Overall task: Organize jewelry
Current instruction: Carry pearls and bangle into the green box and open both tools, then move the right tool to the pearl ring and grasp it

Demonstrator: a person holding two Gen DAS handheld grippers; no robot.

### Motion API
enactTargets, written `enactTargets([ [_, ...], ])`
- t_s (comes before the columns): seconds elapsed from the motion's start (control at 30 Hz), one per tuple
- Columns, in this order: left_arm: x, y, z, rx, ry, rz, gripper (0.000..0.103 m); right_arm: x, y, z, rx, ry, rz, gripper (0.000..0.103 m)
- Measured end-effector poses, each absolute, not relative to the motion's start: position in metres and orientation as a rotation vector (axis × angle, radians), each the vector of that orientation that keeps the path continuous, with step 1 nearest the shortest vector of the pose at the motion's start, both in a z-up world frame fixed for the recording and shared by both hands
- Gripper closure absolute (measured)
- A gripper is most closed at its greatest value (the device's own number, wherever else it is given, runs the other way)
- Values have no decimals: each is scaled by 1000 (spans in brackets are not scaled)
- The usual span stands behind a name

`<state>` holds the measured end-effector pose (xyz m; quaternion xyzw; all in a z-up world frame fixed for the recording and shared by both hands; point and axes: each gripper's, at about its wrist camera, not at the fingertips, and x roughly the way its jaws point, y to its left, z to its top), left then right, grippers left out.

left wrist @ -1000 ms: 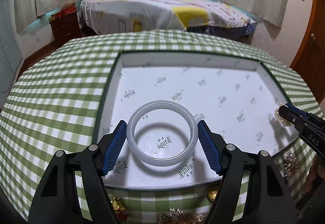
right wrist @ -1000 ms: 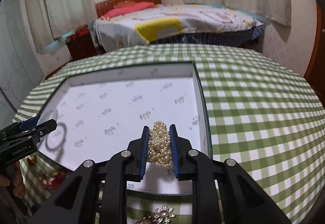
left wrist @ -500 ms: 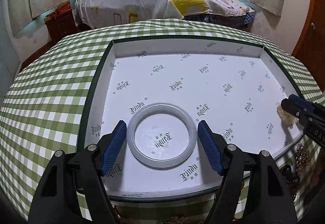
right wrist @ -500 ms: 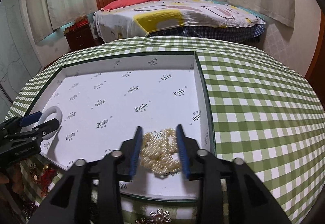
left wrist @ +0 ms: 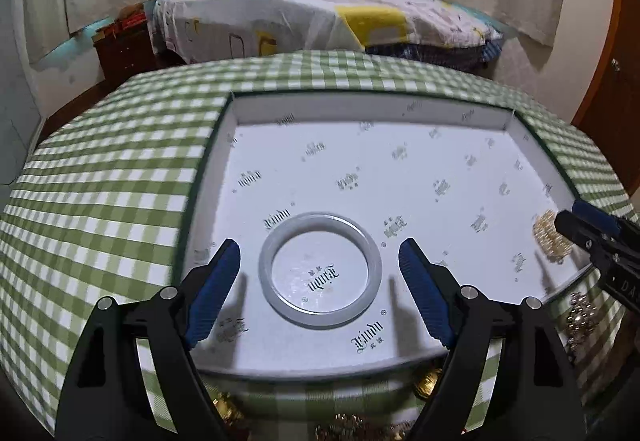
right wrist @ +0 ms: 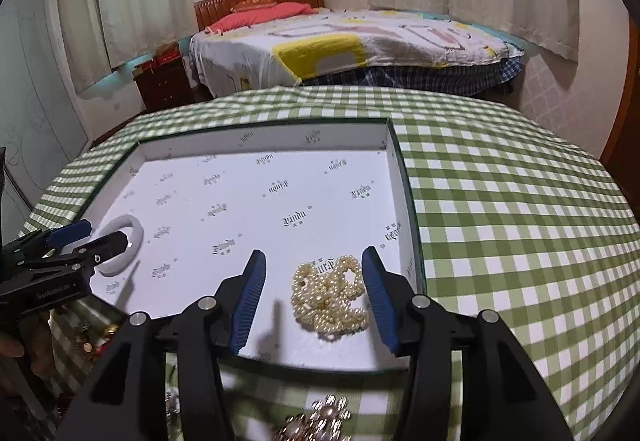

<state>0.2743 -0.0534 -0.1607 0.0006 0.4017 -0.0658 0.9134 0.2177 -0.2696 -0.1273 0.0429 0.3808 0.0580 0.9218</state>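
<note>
A pale jade bangle lies flat on the floor of the shallow white box, near its front left. My left gripper is open, its blue pads standing clear on both sides of the bangle. A heap of pearl strands lies in the box's front right corner. My right gripper is open around the pearls without touching them. The bangle also shows in the right wrist view, behind the left gripper. The right gripper and the pearls show at the left view's right edge.
The box sits on a table with a green checked cloth. Loose gold and pearl jewelry lies on the cloth in front of the box. A bed stands beyond the table.
Both grippers opened. The left let go of the bangle, which now lies flat in the box. The right let go of the pearls, which spread out on the box floor.
</note>
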Motion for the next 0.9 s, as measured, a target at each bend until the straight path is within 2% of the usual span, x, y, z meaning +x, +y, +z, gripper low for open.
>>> enactTargets([
  [0.33, 198, -38, -130, -2, 708, -86, 23, 153, -258, -109, 98, 728, 123, 53],
  [0.9, 88, 15, -137, -4, 745, -9, 23, 80, -209, -125, 82, 761, 226, 53],
])
